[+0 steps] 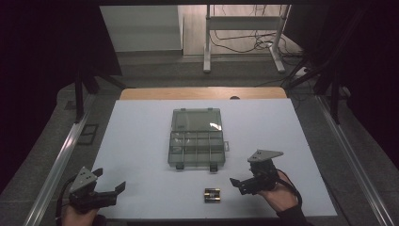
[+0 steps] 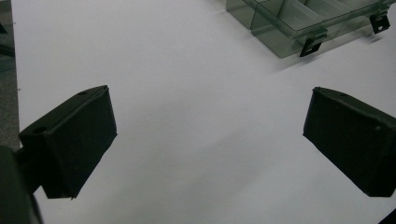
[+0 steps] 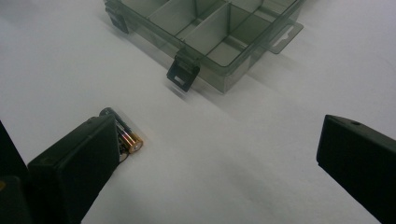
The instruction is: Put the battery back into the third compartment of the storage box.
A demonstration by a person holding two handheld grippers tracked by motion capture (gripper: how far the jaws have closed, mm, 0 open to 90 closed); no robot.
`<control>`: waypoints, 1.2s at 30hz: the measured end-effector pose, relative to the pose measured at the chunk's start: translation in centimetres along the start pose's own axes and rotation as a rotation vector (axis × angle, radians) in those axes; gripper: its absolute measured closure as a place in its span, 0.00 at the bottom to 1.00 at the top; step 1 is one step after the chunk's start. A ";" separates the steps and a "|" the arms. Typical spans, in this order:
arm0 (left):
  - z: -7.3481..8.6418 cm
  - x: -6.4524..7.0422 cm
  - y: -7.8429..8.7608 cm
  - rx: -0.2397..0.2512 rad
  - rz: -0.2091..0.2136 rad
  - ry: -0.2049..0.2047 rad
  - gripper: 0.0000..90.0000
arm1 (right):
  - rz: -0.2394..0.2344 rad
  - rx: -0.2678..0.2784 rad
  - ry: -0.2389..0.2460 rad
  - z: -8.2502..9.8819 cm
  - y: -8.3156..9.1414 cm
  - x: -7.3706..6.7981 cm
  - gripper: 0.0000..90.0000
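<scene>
Low at the surface's (image 1: 141, 141) near-left corner, the left tongs (image 1: 112, 181) gape, holding nothing. Mid-surface lies the clear organiser box (image 1: 196, 149), lid flung back, its compartments looking bare. Just in front of it, toward the near edge, rest the batteries (image 1: 212, 195). Beside them, the right tongs (image 1: 236, 182) also spread wide, empty.

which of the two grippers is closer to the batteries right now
The right gripper: the batteries lie just off its open jaws, and its own view shows them beside one jaw. The left gripper is open too, farther off across bare table.
</scene>
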State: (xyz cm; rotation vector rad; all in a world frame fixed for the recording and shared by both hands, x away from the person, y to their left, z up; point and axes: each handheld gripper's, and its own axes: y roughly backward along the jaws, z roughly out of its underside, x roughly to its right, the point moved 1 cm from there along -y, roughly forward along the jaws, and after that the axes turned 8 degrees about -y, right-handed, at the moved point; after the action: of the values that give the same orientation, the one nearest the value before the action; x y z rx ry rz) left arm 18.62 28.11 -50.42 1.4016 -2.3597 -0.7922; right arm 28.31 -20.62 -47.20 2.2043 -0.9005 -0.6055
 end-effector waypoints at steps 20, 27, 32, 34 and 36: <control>0.0 0.0 -0.1 -0.005 0.002 -0.008 0.03 | -0.006 -0.158 0.114 -1.8 -3.4 -3.0 0.17; 0.0 0.1 -0.1 -0.006 0.003 -0.011 0.04 | -0.055 -0.233 0.175 -2.2 -4.8 -4.1 0.36; 0.0 0.1 -0.1 -0.007 0.003 -0.012 0.04 | -0.083 -0.273 0.206 -2.4 -5.7 -4.8 0.49; 0.0 0.1 -0.1 -0.007 0.003 -0.013 0.04 | -0.093 -0.293 0.224 -2.4 -6.1 -5.2 0.54; 0.0 0.1 -0.1 -0.007 0.003 -0.014 0.04 | -0.098 -0.306 0.234 -2.3 -6.3 -5.4 0.58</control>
State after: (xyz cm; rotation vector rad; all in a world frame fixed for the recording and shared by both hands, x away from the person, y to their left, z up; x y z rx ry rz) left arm 18.66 27.98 -50.44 1.3932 -2.3668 -0.8112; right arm 28.93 -12.28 -49.36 1.9978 -0.5428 -0.4816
